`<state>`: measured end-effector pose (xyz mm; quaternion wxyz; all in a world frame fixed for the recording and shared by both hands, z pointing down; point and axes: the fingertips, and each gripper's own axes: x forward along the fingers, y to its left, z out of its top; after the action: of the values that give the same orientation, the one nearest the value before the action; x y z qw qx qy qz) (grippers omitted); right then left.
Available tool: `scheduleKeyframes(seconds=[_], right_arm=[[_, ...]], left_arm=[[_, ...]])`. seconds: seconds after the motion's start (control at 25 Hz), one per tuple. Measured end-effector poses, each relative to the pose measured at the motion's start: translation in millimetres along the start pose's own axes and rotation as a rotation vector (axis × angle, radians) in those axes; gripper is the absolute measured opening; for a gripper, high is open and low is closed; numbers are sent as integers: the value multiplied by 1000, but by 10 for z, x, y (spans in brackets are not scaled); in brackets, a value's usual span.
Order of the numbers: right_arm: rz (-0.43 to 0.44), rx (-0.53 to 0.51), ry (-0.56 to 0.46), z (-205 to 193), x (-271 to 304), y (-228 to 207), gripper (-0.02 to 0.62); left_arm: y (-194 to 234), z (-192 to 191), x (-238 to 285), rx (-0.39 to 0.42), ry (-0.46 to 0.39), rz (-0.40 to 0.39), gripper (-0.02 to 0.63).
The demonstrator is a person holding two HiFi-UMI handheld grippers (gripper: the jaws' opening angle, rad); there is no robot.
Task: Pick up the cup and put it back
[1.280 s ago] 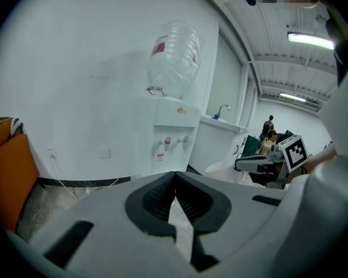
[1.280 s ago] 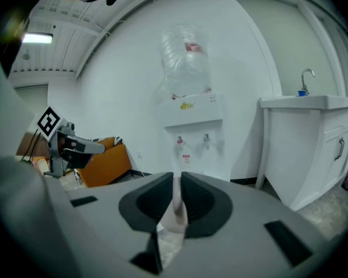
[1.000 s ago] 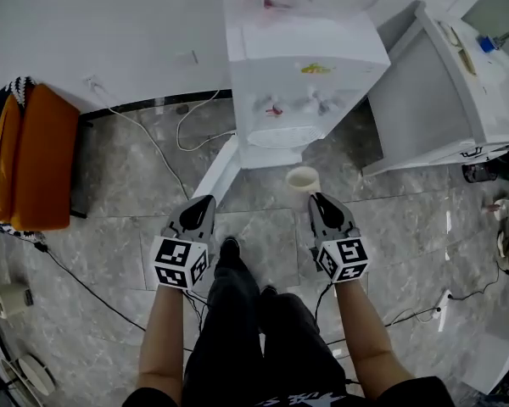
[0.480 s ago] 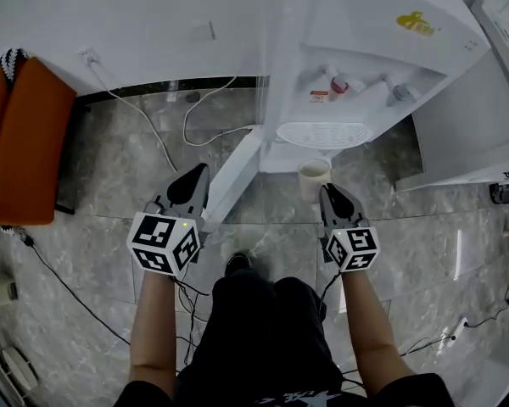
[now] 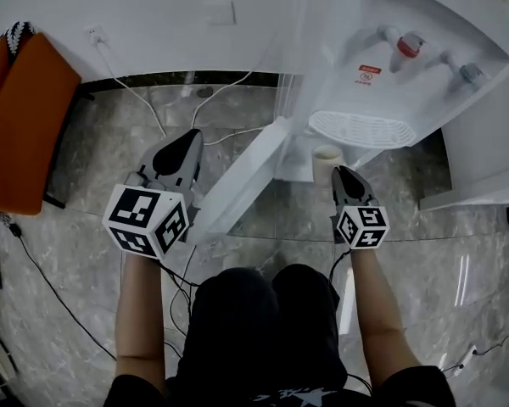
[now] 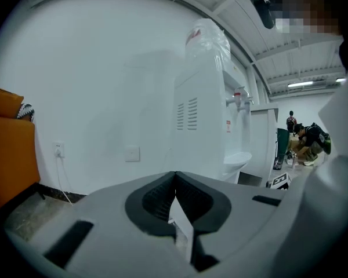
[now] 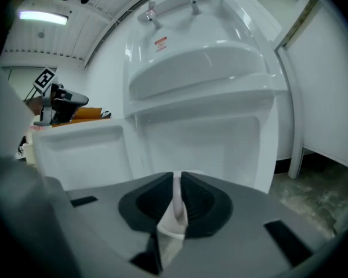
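Observation:
A pale paper cup hangs just below the drip tray of the white water dispenser. My right gripper is shut on the cup's near rim. In the right gripper view the cup's wall is pinched between the dark pads, facing the dispenser's open lower compartment. My left gripper is held out to the left over the floor, jaws shut and holding nothing. In the left gripper view its tips meet, with the dispenser ahead to the right.
The dispenser's lower door swings open between my two grippers. Red and blue taps sit above the tray. An orange seat stands at the left by the wall. Cables run from a wall socket across the marble floor.
The view has closed in on the dispenser. Both grippers moved forward, and the cup in the right one now sits right under the drip tray beside the open door.

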<state>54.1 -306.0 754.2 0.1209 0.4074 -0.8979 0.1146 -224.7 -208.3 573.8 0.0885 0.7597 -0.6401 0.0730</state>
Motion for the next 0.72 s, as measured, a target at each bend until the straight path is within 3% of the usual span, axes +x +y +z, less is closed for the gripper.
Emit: scheduleKeyframes(seconds=[0.32, 0.52, 0.72], right_arm=[[-37, -1, -16, -232, 619, -171, 49], [-64, -1, -4, -379, 927, -251, 49], [-73, 11, -12, -458, 1188, -267, 49]], left_arm=[[104, -110, 156, 3, -8, -25, 11], [142, -119, 279, -45, -25, -53, 11], [154, -90, 297, -14, -34, -51, 11]])
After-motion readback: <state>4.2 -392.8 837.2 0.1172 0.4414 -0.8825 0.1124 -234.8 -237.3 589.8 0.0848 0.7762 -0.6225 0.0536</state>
